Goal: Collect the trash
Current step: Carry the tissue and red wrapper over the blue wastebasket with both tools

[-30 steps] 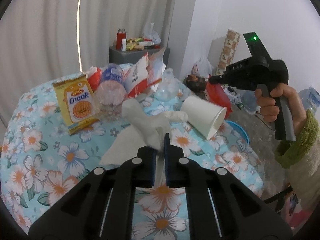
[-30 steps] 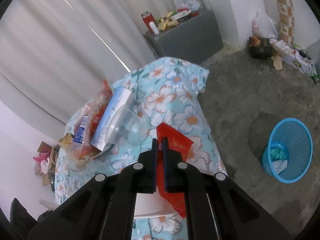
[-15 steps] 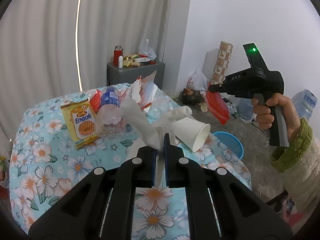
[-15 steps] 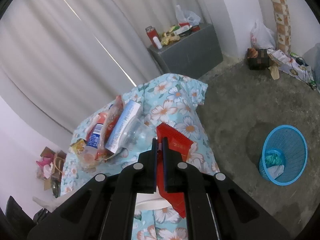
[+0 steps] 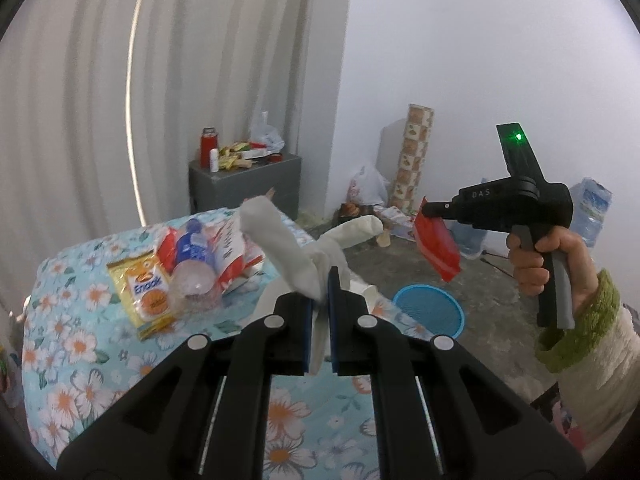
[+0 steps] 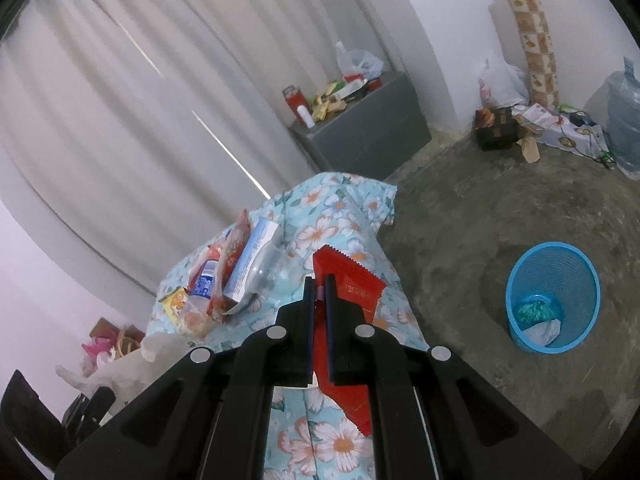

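Note:
My left gripper (image 5: 319, 292) is shut on a crumpled white tissue (image 5: 288, 248) and holds it up above the floral table (image 5: 80, 344). My right gripper (image 6: 319, 288) is shut on a red wrapper (image 6: 352, 292); it also shows in the left wrist view (image 5: 434, 210) with the red wrapper (image 5: 438, 246) hanging over the floor. A blue trash basket (image 6: 554, 294) with some trash in it stands on the floor right of the table; it also shows in the left wrist view (image 5: 430, 312). A yellow snack packet (image 5: 146, 288), a plastic bottle (image 5: 192, 272) and other wrappers (image 5: 232, 248) lie on the table.
A grey cabinet (image 6: 368, 124) with small items stands by the curtain. Bags, a patterned roll (image 6: 532, 36) and a water jug (image 6: 624, 112) sit along the far wall. A paper cup (image 5: 364, 292) lies partly hidden behind my left fingers.
My left gripper has lifted the tissue off the table and risen. My right gripper with the red wrapper has risen and drawn back from the table.

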A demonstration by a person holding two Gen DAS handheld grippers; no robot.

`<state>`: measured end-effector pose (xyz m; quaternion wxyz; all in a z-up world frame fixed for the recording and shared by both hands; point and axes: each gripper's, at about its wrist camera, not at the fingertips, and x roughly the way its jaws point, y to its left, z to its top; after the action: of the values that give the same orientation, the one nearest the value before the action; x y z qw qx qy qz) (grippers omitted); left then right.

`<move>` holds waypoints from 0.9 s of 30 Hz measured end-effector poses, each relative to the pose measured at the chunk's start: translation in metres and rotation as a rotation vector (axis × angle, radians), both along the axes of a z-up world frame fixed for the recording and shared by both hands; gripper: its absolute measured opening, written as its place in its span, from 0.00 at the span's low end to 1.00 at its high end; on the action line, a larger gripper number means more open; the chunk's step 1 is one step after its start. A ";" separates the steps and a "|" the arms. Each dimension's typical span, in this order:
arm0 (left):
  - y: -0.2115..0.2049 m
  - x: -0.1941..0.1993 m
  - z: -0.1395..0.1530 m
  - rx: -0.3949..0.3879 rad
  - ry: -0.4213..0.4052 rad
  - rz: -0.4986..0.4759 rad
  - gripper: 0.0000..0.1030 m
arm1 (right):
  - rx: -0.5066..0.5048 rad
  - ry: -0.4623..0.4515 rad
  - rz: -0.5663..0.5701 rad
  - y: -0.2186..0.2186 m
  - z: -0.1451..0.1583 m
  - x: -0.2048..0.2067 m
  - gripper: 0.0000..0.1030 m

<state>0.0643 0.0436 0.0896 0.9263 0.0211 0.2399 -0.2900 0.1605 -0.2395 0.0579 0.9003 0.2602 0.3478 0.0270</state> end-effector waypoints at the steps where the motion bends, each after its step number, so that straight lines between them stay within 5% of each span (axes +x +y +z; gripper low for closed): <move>1: -0.003 0.000 0.002 0.003 -0.002 -0.008 0.05 | 0.004 -0.008 -0.008 -0.003 0.001 -0.005 0.05; 14: -0.082 -0.001 0.020 0.007 -0.014 -0.182 0.05 | 0.029 -0.057 -0.111 -0.058 0.006 -0.050 0.05; 27: -0.201 0.027 0.005 0.054 0.046 -0.360 0.05 | 0.077 -0.025 -0.263 -0.136 -0.031 -0.082 0.05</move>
<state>0.0914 -0.1576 0.0941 0.8527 0.0821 0.2612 -0.4449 0.0782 -0.3755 0.0266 0.8897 0.3377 0.2979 -0.0747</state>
